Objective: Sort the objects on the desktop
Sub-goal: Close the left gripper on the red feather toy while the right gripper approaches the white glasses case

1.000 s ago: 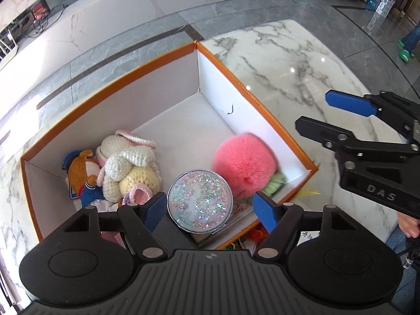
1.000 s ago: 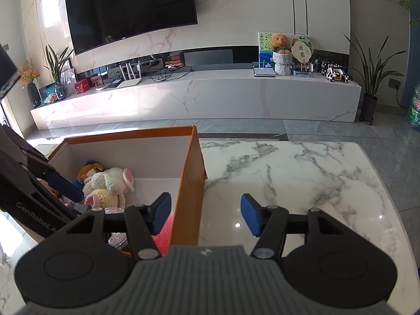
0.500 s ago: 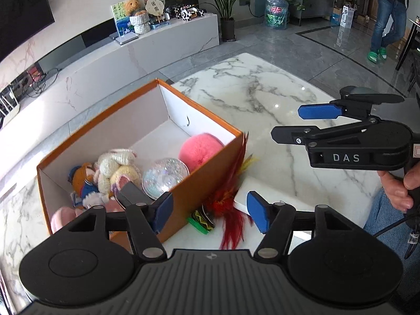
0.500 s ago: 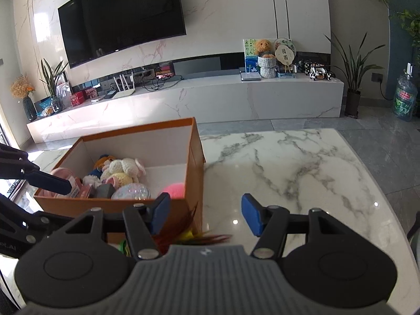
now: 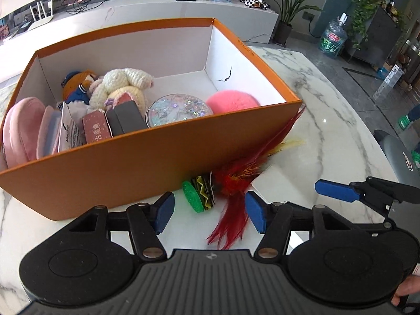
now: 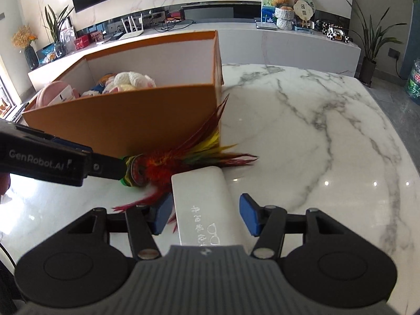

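A feather shuttlecock (image 5: 199,197) with a green base and red and yellow plumes lies on the marble table, against the front wall of the orange box (image 5: 131,162). My left gripper (image 5: 210,214) hovers open just before it, its pads apart from it. In the right wrist view one left finger (image 6: 105,166) reaches the shuttlecock (image 6: 147,168) at its base. A white glasses case (image 6: 207,210) lies between the pads of my right gripper (image 6: 206,216), which stands open around it. One blue finger of the right gripper (image 5: 337,191) shows in the left wrist view.
The box holds a glitter disc (image 5: 178,109), a pink pompom (image 5: 231,101), crochet toys (image 5: 120,86), small boxes and pink pouches. Bare marble table (image 6: 302,131) stretches to the right. A long white cabinet and a TV stand behind.
Both grippers have pulled back from over the box and sunk to the table in front of it. The shuttlecock and the white case have come into view between their fingers.
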